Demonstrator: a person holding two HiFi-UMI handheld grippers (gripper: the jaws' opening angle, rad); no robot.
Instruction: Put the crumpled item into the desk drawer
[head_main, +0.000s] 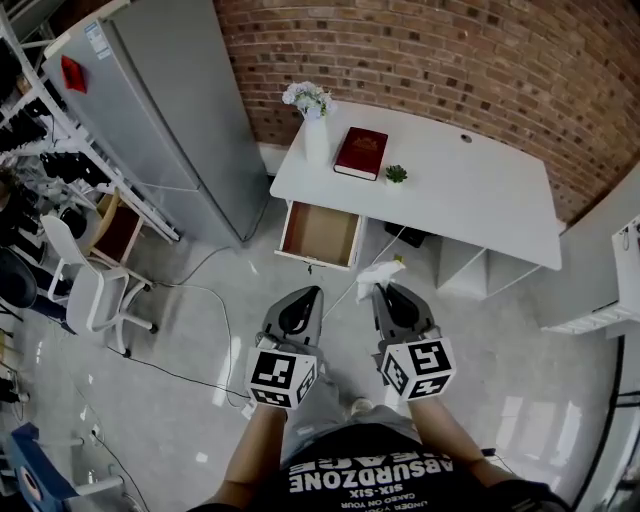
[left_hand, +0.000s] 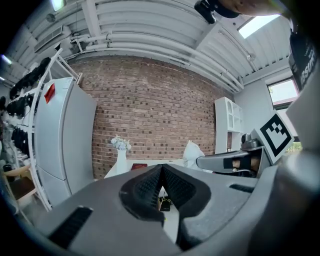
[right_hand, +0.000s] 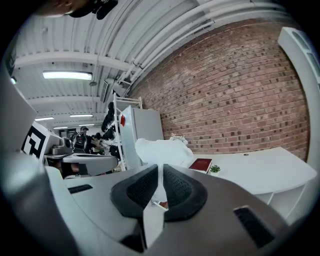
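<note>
In front of the open desk drawer (head_main: 320, 232), right tongs (right_hand: 160, 170) pinch the crumpled white item (right_hand: 162, 150), bunched above their tips; left tongs (left_hand: 162, 172) pressed together, empty.

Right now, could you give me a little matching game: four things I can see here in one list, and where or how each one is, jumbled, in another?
Things:
1. crumpled white item
2. drawer
3. red book
4. left gripper

States:
a. pulled open under the desk
b. lying on the desk beside the vase
c. pinched in the right gripper
d. jaws together, holding nothing

Pairs: 1-c, 2-a, 3-b, 4-d.
</note>
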